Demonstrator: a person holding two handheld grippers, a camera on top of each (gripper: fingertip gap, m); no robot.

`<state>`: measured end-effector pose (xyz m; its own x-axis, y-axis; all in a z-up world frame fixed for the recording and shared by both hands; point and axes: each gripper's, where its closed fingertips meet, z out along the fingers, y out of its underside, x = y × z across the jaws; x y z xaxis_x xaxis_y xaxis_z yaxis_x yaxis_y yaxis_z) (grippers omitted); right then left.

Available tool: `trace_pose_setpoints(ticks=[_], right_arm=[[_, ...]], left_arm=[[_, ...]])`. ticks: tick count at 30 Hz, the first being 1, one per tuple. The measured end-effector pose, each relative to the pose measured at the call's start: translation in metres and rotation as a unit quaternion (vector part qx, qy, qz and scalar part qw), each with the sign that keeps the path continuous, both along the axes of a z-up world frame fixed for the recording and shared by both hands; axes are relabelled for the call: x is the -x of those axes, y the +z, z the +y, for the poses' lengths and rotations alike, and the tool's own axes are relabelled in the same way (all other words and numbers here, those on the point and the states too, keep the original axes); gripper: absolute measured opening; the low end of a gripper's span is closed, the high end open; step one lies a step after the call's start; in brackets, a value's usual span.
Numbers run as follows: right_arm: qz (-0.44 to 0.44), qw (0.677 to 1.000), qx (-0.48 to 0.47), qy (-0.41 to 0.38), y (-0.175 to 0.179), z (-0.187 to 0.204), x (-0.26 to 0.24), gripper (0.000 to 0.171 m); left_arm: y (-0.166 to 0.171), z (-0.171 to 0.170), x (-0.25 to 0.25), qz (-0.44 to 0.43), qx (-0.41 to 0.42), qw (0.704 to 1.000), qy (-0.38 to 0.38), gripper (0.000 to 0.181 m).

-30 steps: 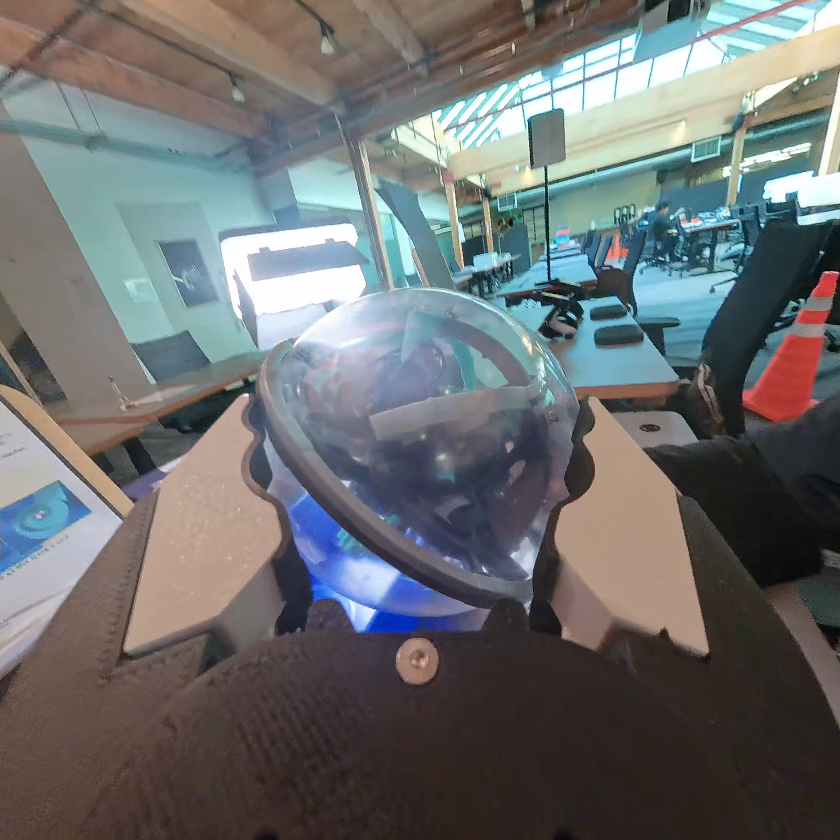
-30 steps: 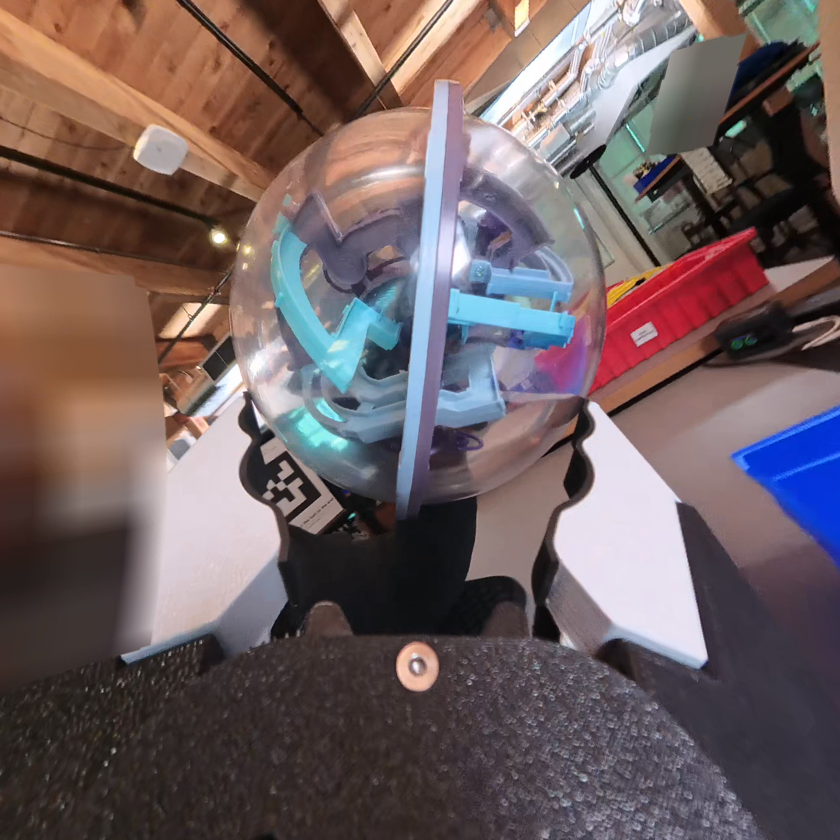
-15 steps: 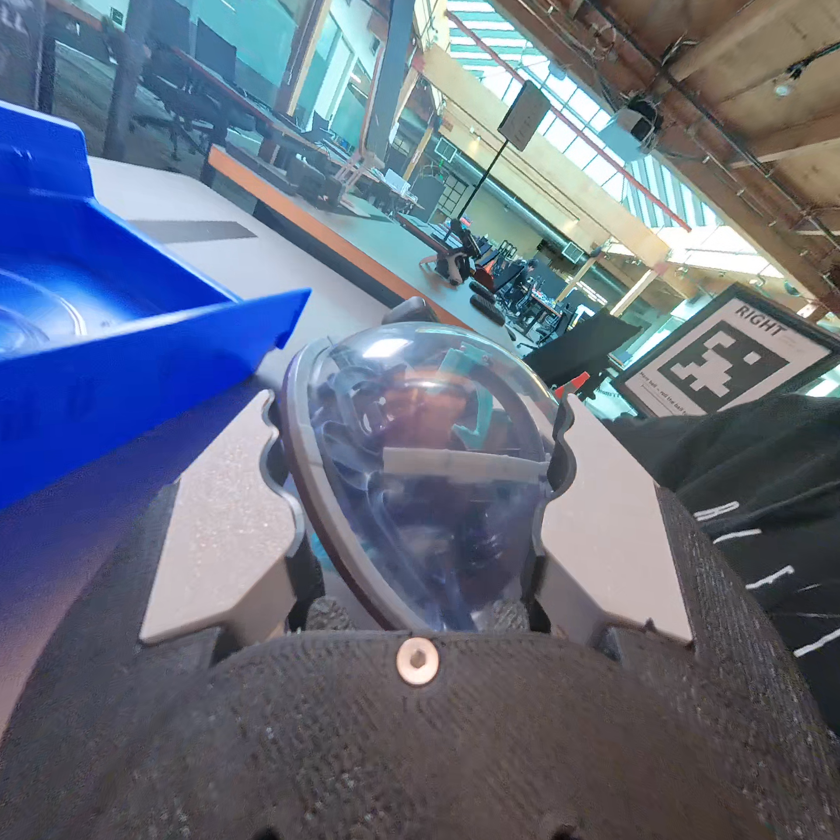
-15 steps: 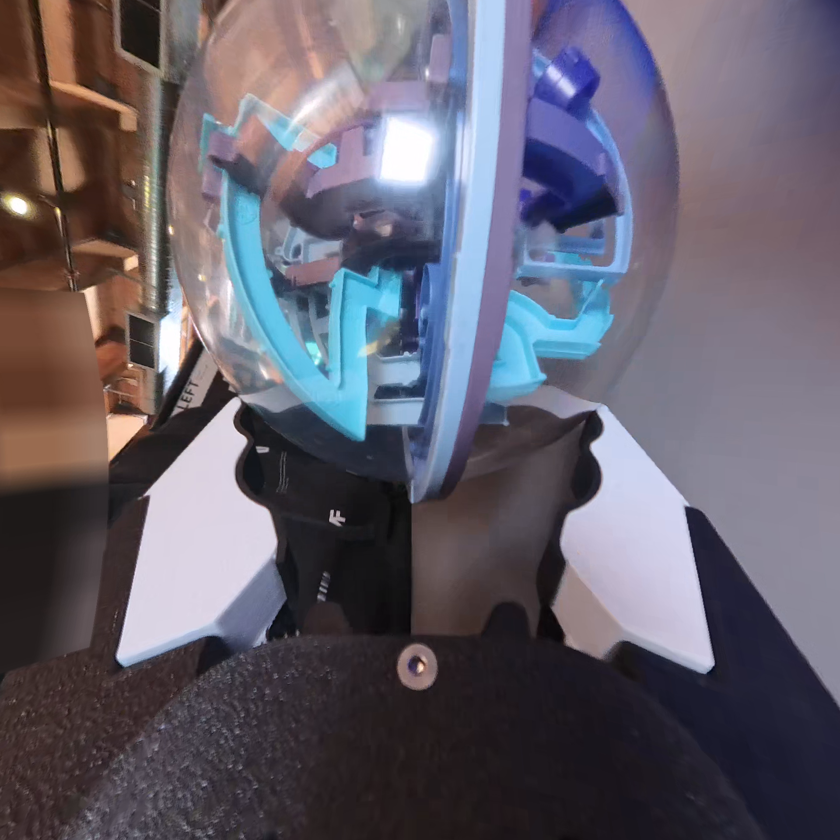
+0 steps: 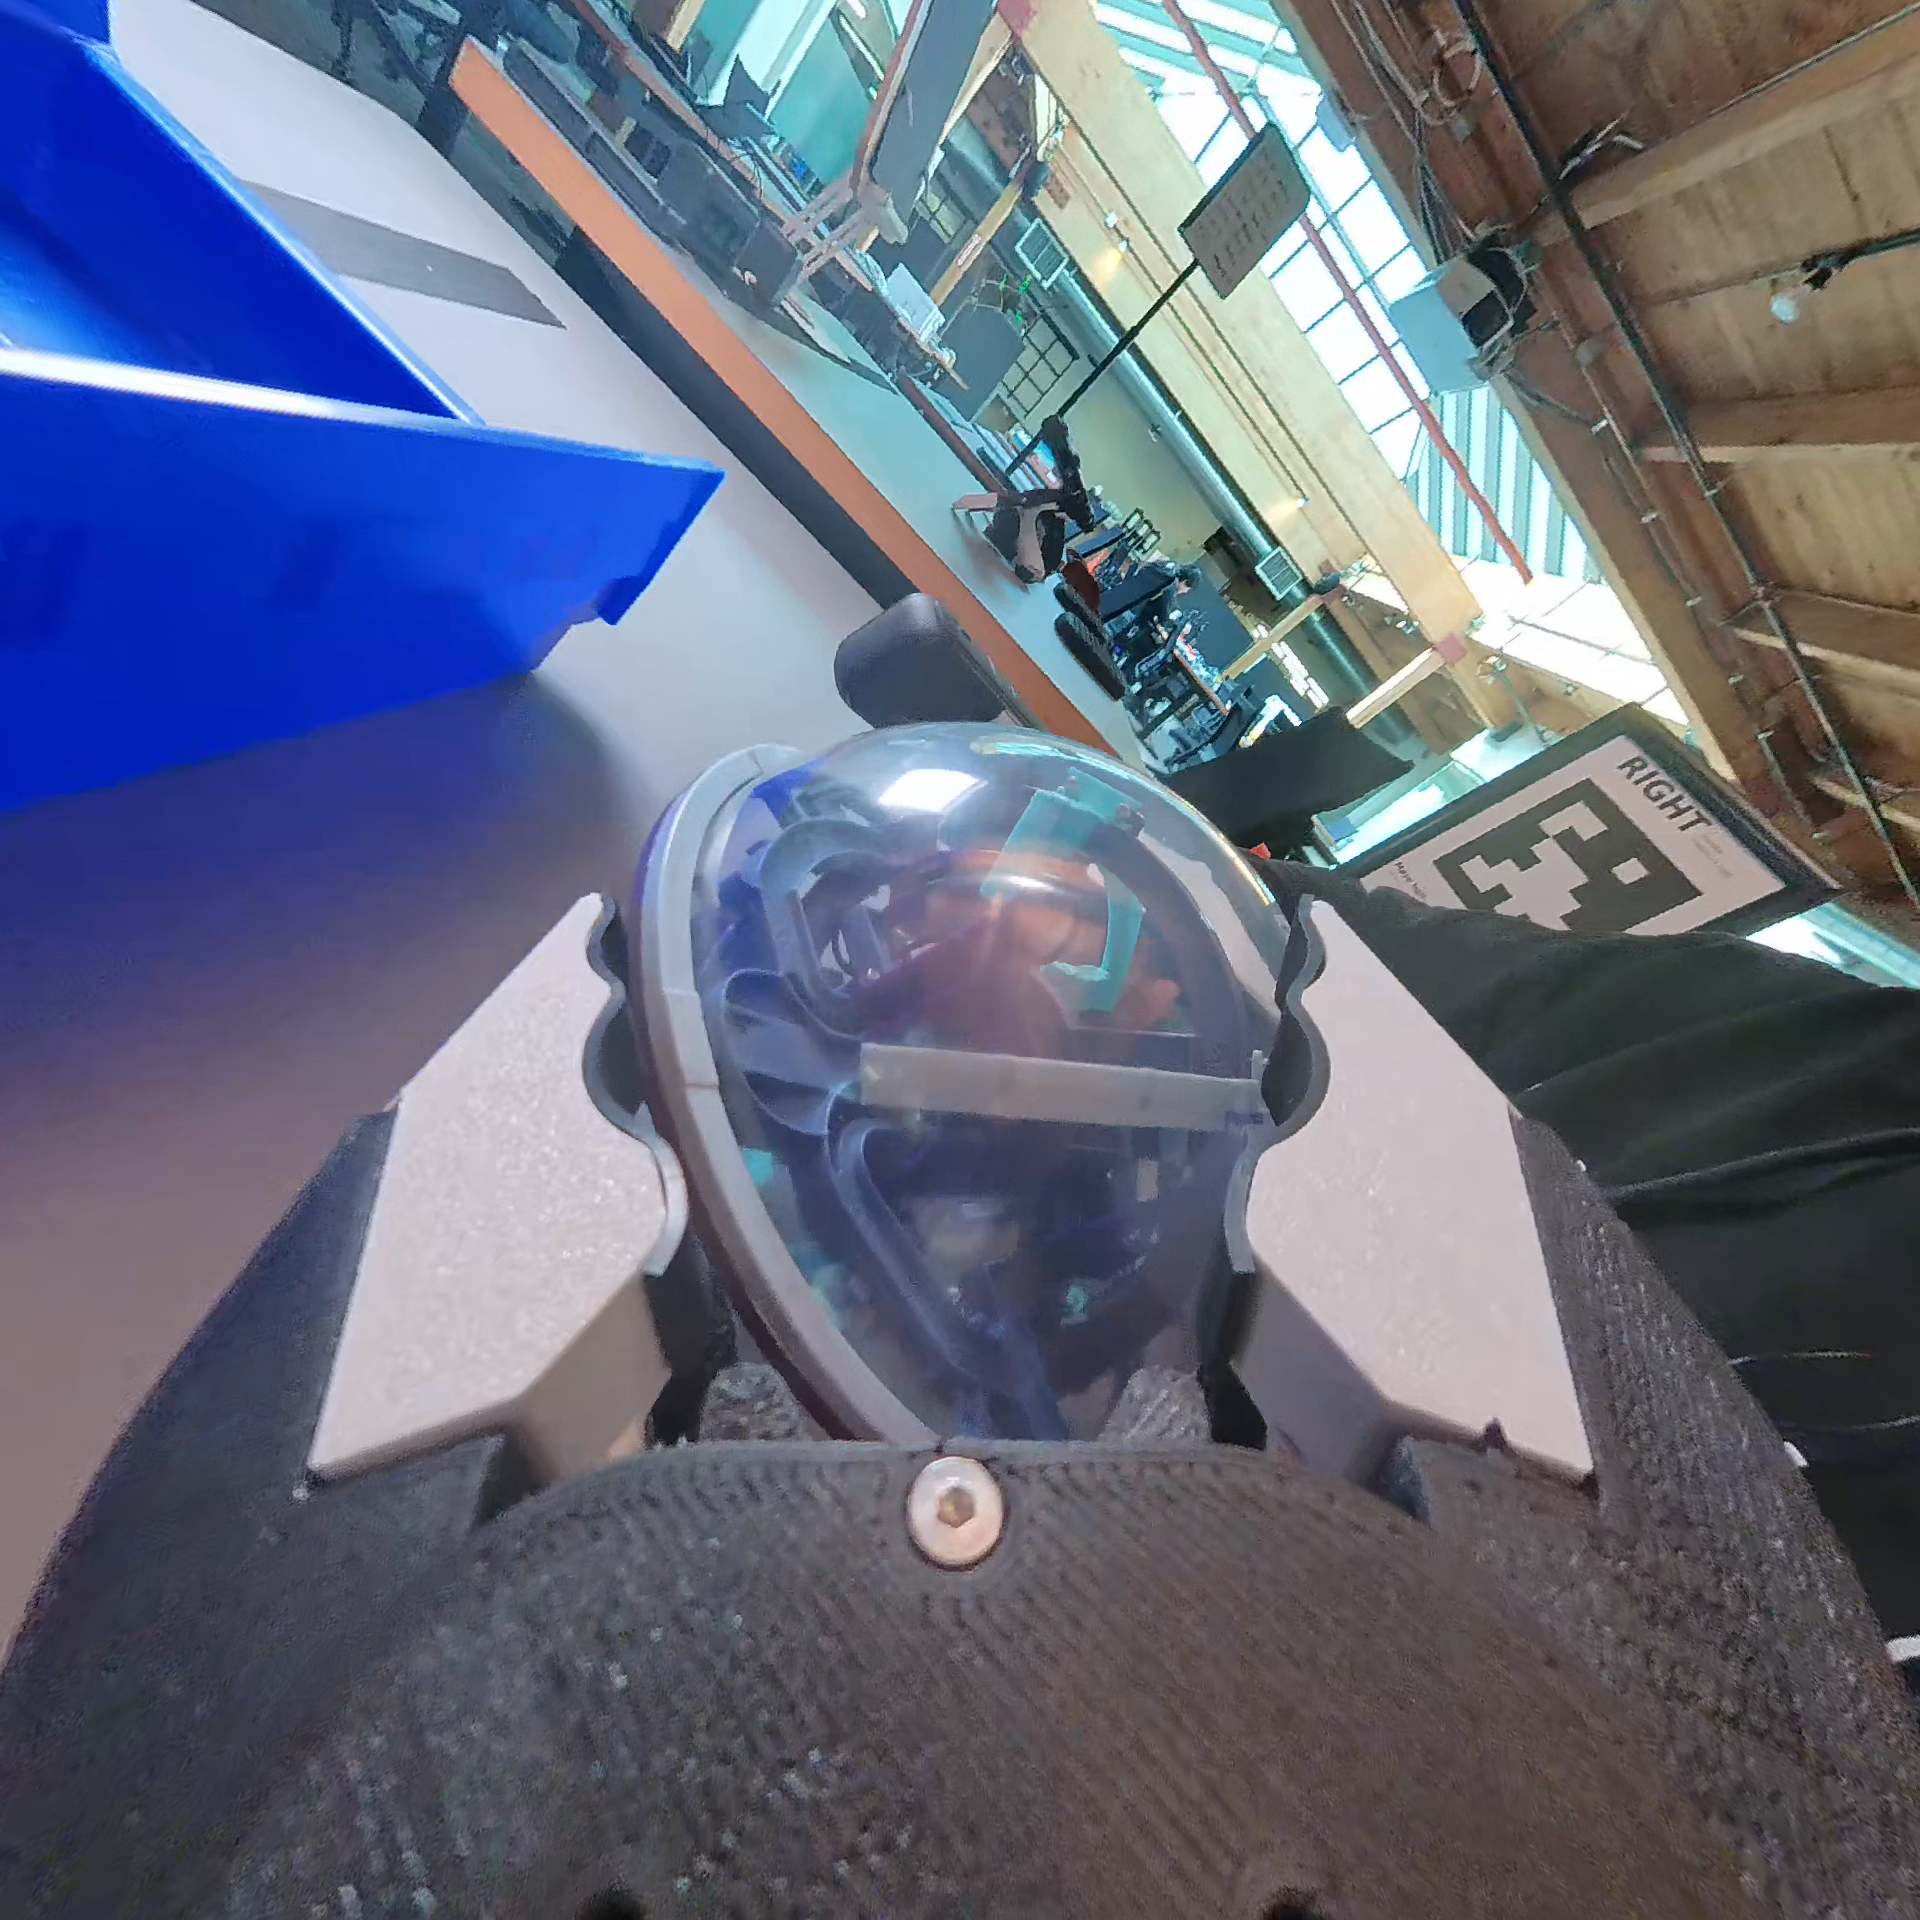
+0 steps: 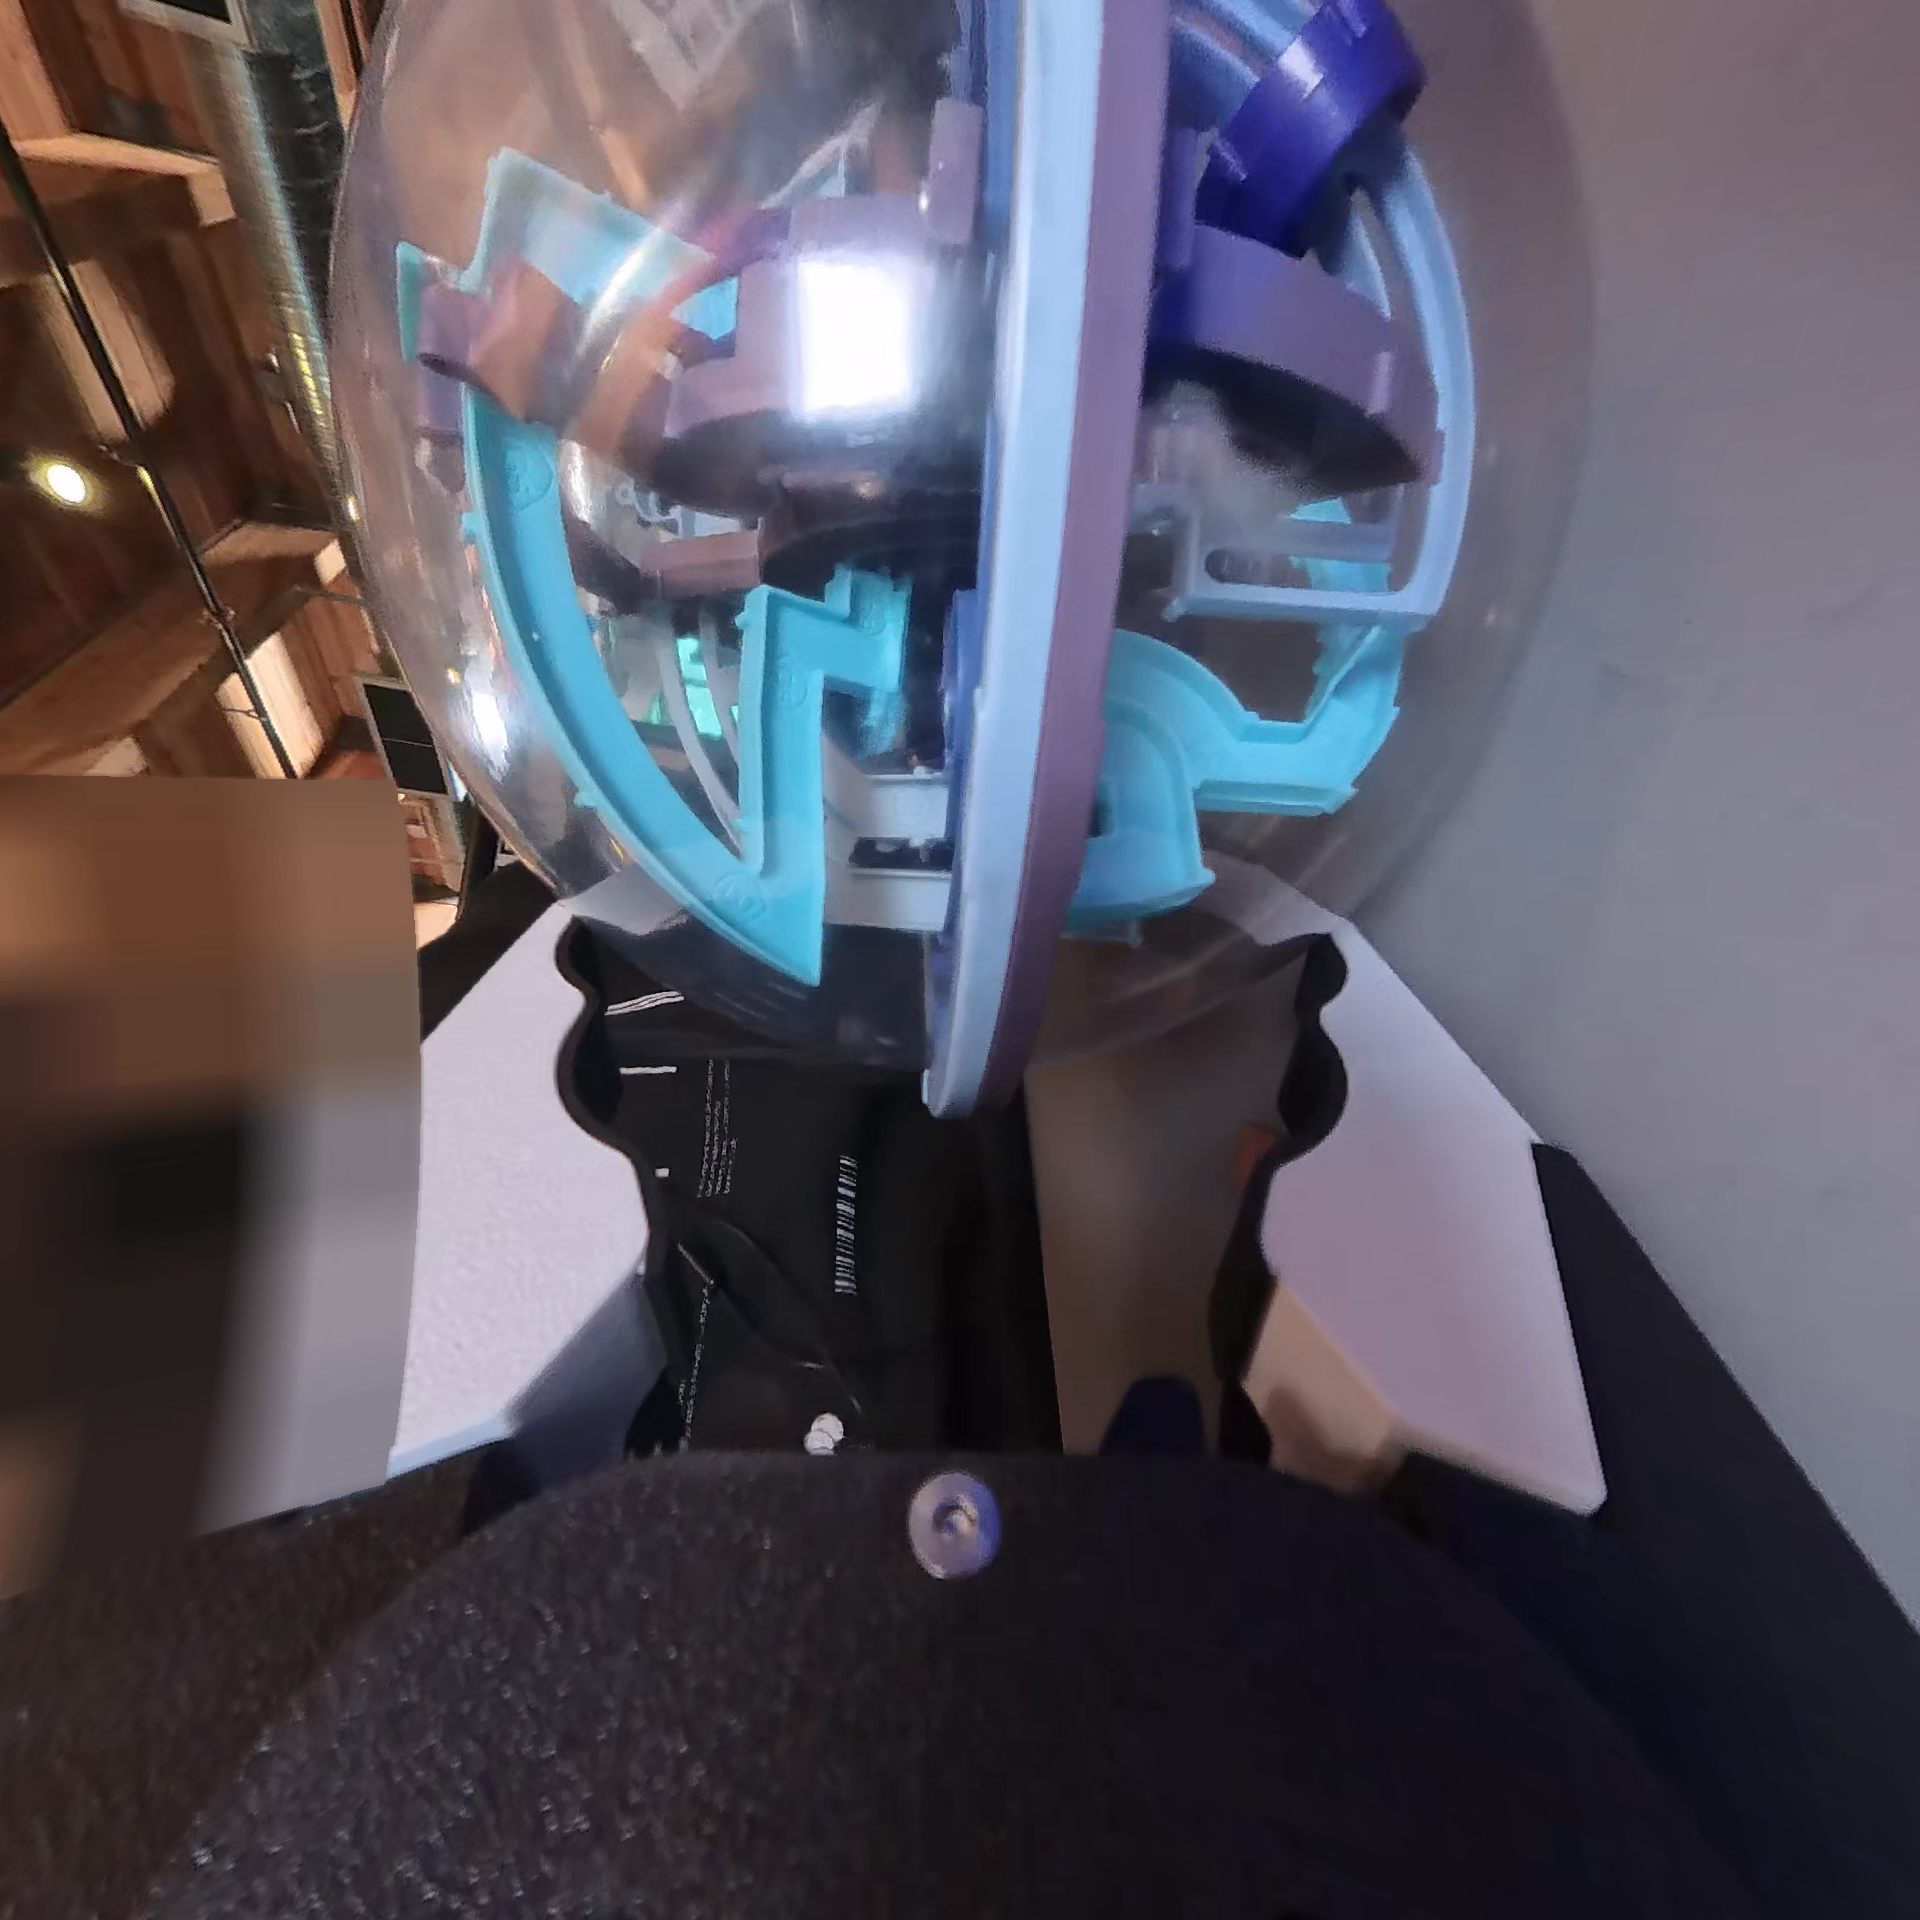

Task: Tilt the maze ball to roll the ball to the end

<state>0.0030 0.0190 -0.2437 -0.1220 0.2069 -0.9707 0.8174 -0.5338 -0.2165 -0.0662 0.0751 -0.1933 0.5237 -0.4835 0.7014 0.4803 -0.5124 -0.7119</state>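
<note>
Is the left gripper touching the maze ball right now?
Touching. In the left wrist view the maze ball sits wedged between the left gripper's fingers, its shell pressed into the wavy inner pads on both sides, no gap visible.

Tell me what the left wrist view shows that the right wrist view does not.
Only the left wrist view shows the blue bin, the grey table under it and a black-and-white marker board.

Only the right wrist view shows the light blue track and the dark blue piece inside the sphere sharply, plus a wooden ceiling.

Both show the clear maze ball with its grey seam ring, between white fingers.
</note>
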Motion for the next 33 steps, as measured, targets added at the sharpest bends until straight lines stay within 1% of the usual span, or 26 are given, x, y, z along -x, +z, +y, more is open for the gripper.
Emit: trace_pose_setpoints(ticks=[5,8,10,12,13,14,15,17,18,20,22,23,24,25,27,28,31,33], right_arm=[[-0.01,1.0,0.018,0.002,-0.001,-0.007,-0.01,0.118],[-0.008,1.0,0.014,-0.012,-0.004,-0.003,-0.019,0.112],[0.004,0.999,-0.021,-0.026,-0.005,0.008,-0.028,0.11],[0.037,0.991,-0.115,-0.063,-0.008,0.03,-0.031,0.109],[0.071,0.976,-0.185,-0.091,-0.004,0.045,-0.029,0.109],[0.113,0.953,-0.258,-0.114,0.003,0.058,-0.027,0.11],[0.154,0.924,-0.324,-0.133,0.015,0.068,-0.025,0.113],[0.231,0.863,-0.422,-0.152,0.041,0.074,-0.019,0.118],[0.26,0.834,-0.462,-0.153,0.051,0.072,-0.016,0.121],[0.297,0.779,-0.534,-0.139,0.059,0.064,-0.007,0.127],[0.305,0.731,-0.601,-0.108,0.054,0.057,0.005,0.132],[0.306,0.716,-0.621,-0.089,0.05,0.052,0.011,0.134],[0.306,0.714,-0.626,-0.07,0.046,0.047,0.015,0.133],[0.302,0.72,-0.622,-0.057,0.042,0.044,0.019,0.136],[0.298,0.723,-0.622,-0.054,0.039,0.048,0.026,0.135],[0.297,0.729,-0.615,-0.056,0.038,0.049,0.028,0.134],[0.288,0.749,-0.592,-0.067,0.039,0.056,0.03,0.134],[0.284,0.759,-0.581,-0.077,0.039,0.059,0.03,0.134]], left_arm=[[0.001,0.002,-0.003,0.001,-0.004,1.0,0.0,0.121],[0.002,0.003,-0.003,-0.002,-0.007,1.0,0.003,0.119],[0.002,0.005,-0.001,-0.004,-0.006,1.0,0.006,0.119],[0.002,0.006,0.0,-0.002,-0.004,1.0,0.006,0.119],[0.002,0.007,0.0,0.001,-0.006,1.0,0.006,0.119],[0.002,0.007,0.0,0.006,-0.007,1.0,0.006,0.119],[0.003,0.008,0.0,0.011,-0.008,1.0,0.006,0.119],[0.004,0.009,0.0,0.022,-0.01,1.0,0.008,0.119],[0.004,0.01,0.0,0.025,-0.01,1.0,0.01,0.118],[0.004,0.012,0.0,0.027,-0.008,0.999,0.015,0.117],[0.005,0.016,0.001,0.028,-0.006,0.999,0.02,0.115],[0.005,0.018,0.001,0.03,-0.006,0.999,0.021,0.114],[0.006,0.02,0.0,0.034,-0.008,0.999,0.022,0.114],[0.006,0.022,-0.001,0.04,-0.011,0.999,0.024,0.113],[0.008,0.022,0.0,0.055,-0.022,0.998,0.029,0.113],[0.011,0.021,0.002,0.065,-0.034,0.997,0.032,0.116],[0.027,0.006,0.01,0.09,-0.073,0.993,0.038,0.123],[0.028,-0.008,0.01,0.151,-0.094,0.983,0.038,0.127]])
